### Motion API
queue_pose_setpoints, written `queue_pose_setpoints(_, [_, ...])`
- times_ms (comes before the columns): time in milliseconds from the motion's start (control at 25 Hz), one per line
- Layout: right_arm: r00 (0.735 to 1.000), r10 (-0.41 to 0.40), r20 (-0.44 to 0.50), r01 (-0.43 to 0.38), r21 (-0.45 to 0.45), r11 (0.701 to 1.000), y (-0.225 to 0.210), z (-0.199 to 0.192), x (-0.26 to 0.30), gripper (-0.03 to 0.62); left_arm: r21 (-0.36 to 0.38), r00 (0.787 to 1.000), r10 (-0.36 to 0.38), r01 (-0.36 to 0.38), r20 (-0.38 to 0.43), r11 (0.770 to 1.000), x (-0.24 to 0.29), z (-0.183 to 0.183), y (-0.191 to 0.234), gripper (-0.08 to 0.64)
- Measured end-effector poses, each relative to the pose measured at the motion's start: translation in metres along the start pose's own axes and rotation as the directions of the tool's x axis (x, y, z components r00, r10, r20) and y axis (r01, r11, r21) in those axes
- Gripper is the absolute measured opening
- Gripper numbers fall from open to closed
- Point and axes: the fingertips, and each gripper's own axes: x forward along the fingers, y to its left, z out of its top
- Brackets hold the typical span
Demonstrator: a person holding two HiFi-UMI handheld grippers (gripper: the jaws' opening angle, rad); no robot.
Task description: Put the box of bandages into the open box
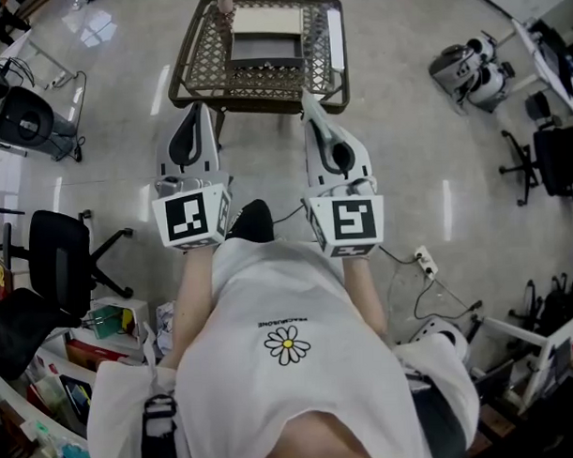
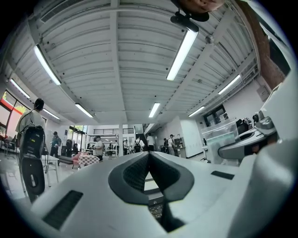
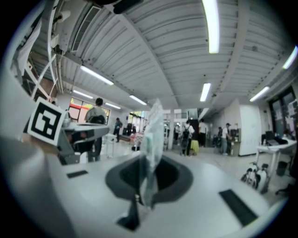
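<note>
Right tool (image 3: 142,168) pinches a clear plastic packet (image 3: 152,130); left tool (image 2: 149,156) is pressed together. Open box (image 1: 262,51) sits mid-worktop (image 1: 195,74), interior dark.

Looks up along the left claw (image 2: 149,153), jaws closed tip to tip, nothing between. Beyond, a ribbed white ceiling (image 2: 116,56) with strip lights (image 2: 182,46). Far off across the hall, people (image 2: 98,145) standing. Low behind the jaws, a sliver of woven worktop (image 2: 155,211).
</note>
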Motion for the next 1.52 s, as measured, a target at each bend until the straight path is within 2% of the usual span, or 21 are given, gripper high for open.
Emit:
queue_pose_setpoints(200, [0.999,0.034,0.018,-0.034,-0.012,0.999,-0.001,0.005,-0.006,0.044,-0.008,1.000,0.013,-0.013,0.023,1.000,0.005,0.005,-0.002,0.023])
queue_pose_setpoints(400, [0.999,0.044,0.026,-0.044,-0.004,0.999,-0.005,0.002,-0.004,0.044,-0.005,0.999,-0.004,0.005,0.044,1.000,0.014,0.005,-0.007,0.023])
queue_pose_setpoints(600, [0.999,0.032,0.031,-0.031,-0.032,0.999,-0.015,-0.006,0.007,0.044,-0.009,0.997,-0.020,0.021,0.068,1.000,0.032,-0.001,-0.009,0.023])
queue_pose_setpoints(840, [1.000,-0.007,0.011,0.007,-0.003,1.000,-0.031,-0.008,0.038,0.044,0.010,0.996,-0.044,0.044,0.077,0.999,0.067,-0.006,0.001,0.023])
queue_pose_setpoints(1040, [0.999,-0.047,0.000,0.047,-0.014,0.999,-0.044,-0.009,0.074,0.044,-0.018,0.995,-0.068,0.069,0.071,0.997,0.107,-0.020,0.013,0.023])
queue_pose_setpoints(1200, [0.998,-0.065,-0.009,0.065,-0.016,0.998,-0.054,-0.014,0.106,0.044,-0.022,0.993,-0.064,0.066,0.104,0.998,0.140,-0.032,0.026,0.021])
queue_pose_setpoints(1320, [0.995,-0.091,-0.033,0.091,-0.016,0.996,-0.067,-0.025,0.130,0.044,-0.011,0.990,-0.092,0.094,0.103,0.996,0.166,-0.044,0.023,0.021])
queue_pose_setpoints(1520, [0.989,-0.124,-0.079,0.120,-0.055,0.991,-0.086,-0.038,0.179,0.044,-0.039,0.987,-0.139,0.142,0.079,0.989,0.215,-0.068,0.025,0.021])
